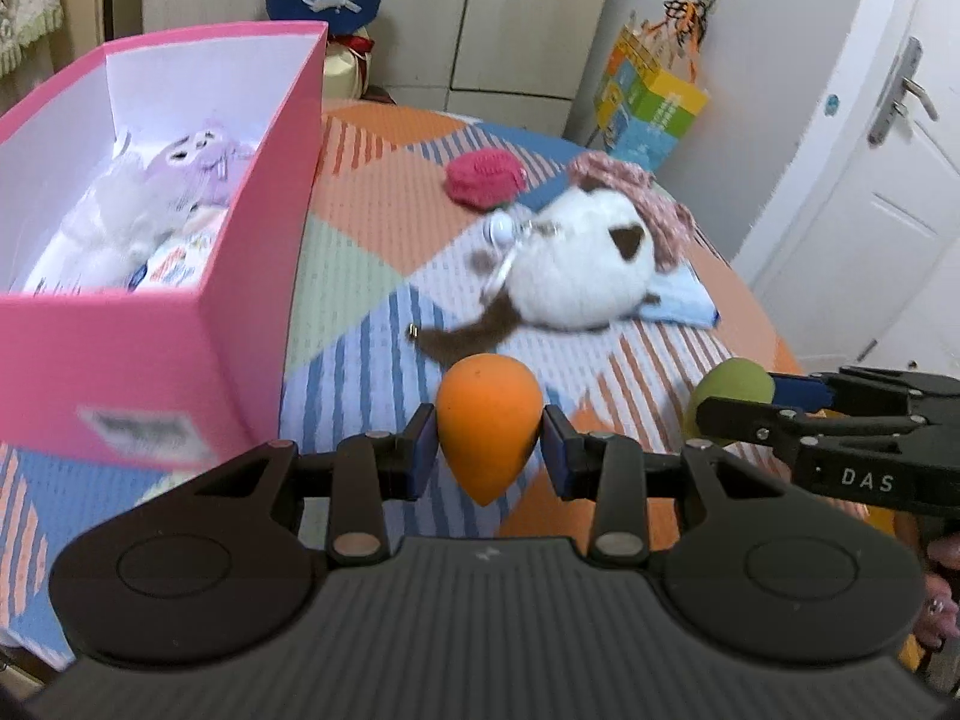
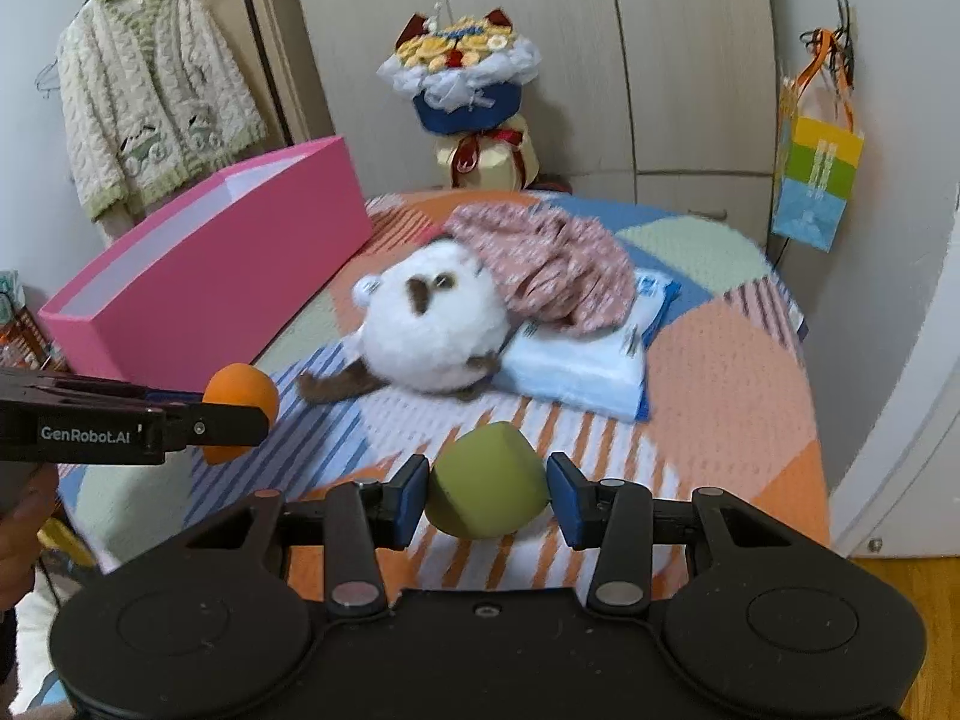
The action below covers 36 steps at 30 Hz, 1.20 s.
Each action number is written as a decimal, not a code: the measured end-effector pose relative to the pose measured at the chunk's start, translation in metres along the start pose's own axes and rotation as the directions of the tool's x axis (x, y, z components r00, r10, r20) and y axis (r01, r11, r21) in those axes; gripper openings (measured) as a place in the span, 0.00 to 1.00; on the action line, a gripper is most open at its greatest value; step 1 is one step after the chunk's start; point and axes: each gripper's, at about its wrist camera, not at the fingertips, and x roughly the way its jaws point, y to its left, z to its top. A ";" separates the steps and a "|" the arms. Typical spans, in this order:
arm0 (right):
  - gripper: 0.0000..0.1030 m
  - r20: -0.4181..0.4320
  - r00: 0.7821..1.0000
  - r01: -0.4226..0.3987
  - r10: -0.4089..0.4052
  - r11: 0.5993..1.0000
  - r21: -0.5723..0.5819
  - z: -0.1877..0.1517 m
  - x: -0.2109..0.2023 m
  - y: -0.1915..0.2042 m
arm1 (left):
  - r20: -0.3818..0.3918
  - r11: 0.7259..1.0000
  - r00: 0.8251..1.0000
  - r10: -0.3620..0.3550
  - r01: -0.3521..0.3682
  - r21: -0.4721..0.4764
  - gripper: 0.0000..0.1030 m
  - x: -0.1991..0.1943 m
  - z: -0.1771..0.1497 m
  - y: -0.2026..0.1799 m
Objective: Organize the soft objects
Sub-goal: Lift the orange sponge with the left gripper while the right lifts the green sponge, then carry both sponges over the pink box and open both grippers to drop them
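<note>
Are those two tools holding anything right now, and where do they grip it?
Yes. The left tool pinches an orange sponge across its middle; the right tool pinches a green sponge by its sides.

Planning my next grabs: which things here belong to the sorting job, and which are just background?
Job: orange sponge in left claw, green sponge in right claw, white plush, pink box.
Background: cardigan, gift bag, bouquet.

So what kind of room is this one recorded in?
Most likely a bedroom: a bed under a patchwork blanket, wardrobe doors behind it, and a knitted cardigan on a hanger.
</note>
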 end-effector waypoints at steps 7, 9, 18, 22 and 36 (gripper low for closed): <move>0.47 -0.088 0.993 -0.077 0.076 0.997 -0.009 -0.011 -0.010 0.031 | -0.057 1.000 0.998 -0.001 0.001 -0.002 0.35 -0.026 -0.020 0.017; 0.47 -0.104 0.990 -0.101 0.098 0.995 -0.023 -0.012 -0.014 0.042 | -0.065 1.000 0.998 0.002 -0.003 -0.007 0.35 -0.035 -0.025 0.024; 0.47 -0.182 0.959 -0.243 0.219 0.962 -0.121 -0.004 -0.030 0.100 | -0.107 0.999 0.994 -0.014 0.010 -0.031 0.35 -0.088 -0.026 0.058; 0.47 -0.193 0.944 -0.301 0.267 0.937 -0.178 0.011 -0.039 0.128 | -0.099 1.000 0.995 -0.017 0.015 -0.019 0.35 -0.115 -0.020 0.069; 0.47 -0.091 0.955 -0.294 0.282 0.869 -0.398 0.098 -0.023 0.199 | -0.003 1.000 1.000 0.004 -0.004 0.023 0.35 -0.163 0.030 0.101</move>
